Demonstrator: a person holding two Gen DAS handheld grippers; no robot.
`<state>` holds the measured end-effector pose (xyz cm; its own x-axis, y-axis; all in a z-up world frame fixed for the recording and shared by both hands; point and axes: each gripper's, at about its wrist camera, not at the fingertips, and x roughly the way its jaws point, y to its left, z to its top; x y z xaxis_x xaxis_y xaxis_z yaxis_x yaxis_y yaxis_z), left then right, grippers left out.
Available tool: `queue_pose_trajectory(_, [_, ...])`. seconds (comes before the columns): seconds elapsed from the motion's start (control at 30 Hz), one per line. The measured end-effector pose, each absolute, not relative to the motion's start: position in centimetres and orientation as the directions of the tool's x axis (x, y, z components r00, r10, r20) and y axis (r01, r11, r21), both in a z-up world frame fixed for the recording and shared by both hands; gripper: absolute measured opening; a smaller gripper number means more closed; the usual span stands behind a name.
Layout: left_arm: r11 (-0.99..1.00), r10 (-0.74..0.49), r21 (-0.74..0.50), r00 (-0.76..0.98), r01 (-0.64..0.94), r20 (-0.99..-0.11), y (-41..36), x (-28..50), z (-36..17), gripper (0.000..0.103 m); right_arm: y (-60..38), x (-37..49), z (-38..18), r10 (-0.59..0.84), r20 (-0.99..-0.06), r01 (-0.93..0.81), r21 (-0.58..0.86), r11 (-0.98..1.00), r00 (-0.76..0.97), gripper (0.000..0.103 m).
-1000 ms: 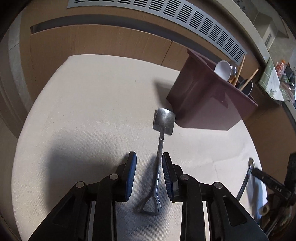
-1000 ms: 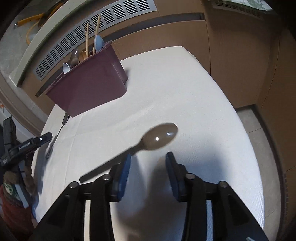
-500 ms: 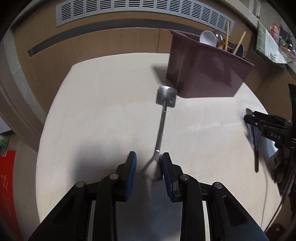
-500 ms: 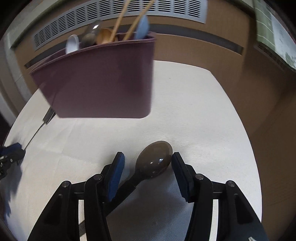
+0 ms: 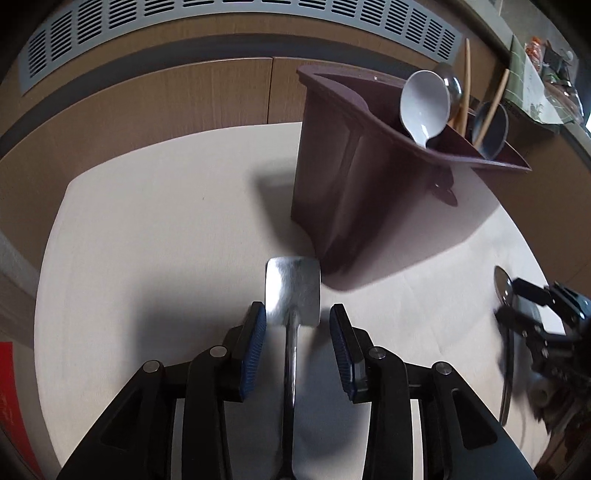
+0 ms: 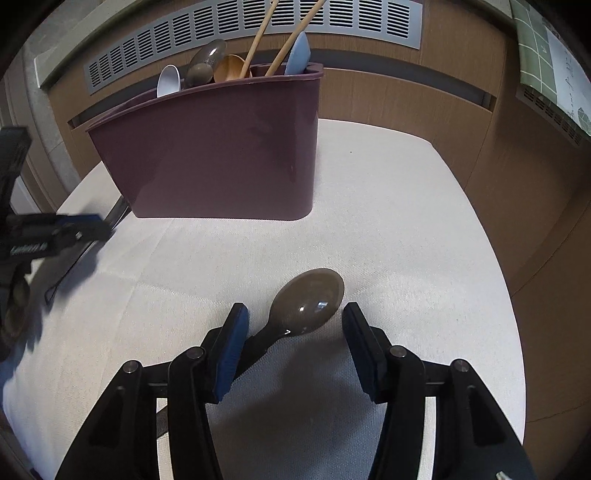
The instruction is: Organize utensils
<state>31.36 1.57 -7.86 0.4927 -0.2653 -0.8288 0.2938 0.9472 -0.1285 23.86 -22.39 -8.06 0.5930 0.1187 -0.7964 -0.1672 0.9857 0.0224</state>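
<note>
A steel shovel-shaped spoon (image 5: 292,295) lies on the white cloth table (image 5: 155,236), its handle running back between the fingers of my left gripper (image 5: 297,325), which is open astride it. A brown spoon (image 6: 308,301) lies on the cloth with its bowl between the fingers of my right gripper (image 6: 295,321), also open. A maroon utensil bin (image 5: 362,177) stands just beyond the shovel spoon. It holds a white spoon (image 5: 424,107), chopsticks and other spoons. It also shows in the right wrist view (image 6: 218,155).
Wooden cabinet fronts and a grey vent grille (image 5: 221,26) run behind the table. The right gripper and brown spoon show at the right edge of the left wrist view (image 5: 517,302). The left gripper shows at the left edge of the right wrist view (image 6: 48,236).
My left gripper has moved forward along the shovel spoon's handle toward its blade and the bin. My right gripper has swung to face the bin and now straddles the brown spoon's bowl.
</note>
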Motion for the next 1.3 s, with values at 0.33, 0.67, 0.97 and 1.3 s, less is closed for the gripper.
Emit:
queue_pose_trajectory(0.33, [0.962, -0.196, -0.067, 0.502, 0.264, -0.843, 0.0, 32.4, -7.9, 0.040, -22.5, 25.2, -8.1, 0.081, -0.802, -0.038, 0.072, 0.997, 0.592, 0.052])
queue_pose_trajectory(0.67, [0.961, -0.239, -0.126, 0.513, 0.246, -0.824, 2.0, 29.0, -8.1, 0.035, -18.1, 23.8, -7.9, 0.128, -0.791, -0.263, -0.043, 0.964, 0.598, 0.036])
queue_pose_trajectory(0.97, [0.972, -0.203, -0.107, 0.519, 0.209, -0.831, 2.5, 24.2, -8.4, 0.019, -18.0, 21.9, -8.0, 0.216, -0.794, -0.357, -0.001, 0.934, 0.568, 0.036])
queue_pose_trajectory(1.3, [0.968, -0.236, -0.161, 0.477, 0.194, -0.846, 2.8, 17.7, -8.5, 0.010, -19.1, 21.9, -8.0, 0.233, -0.795, -0.352, 0.027, 0.935, 0.560, 0.037])
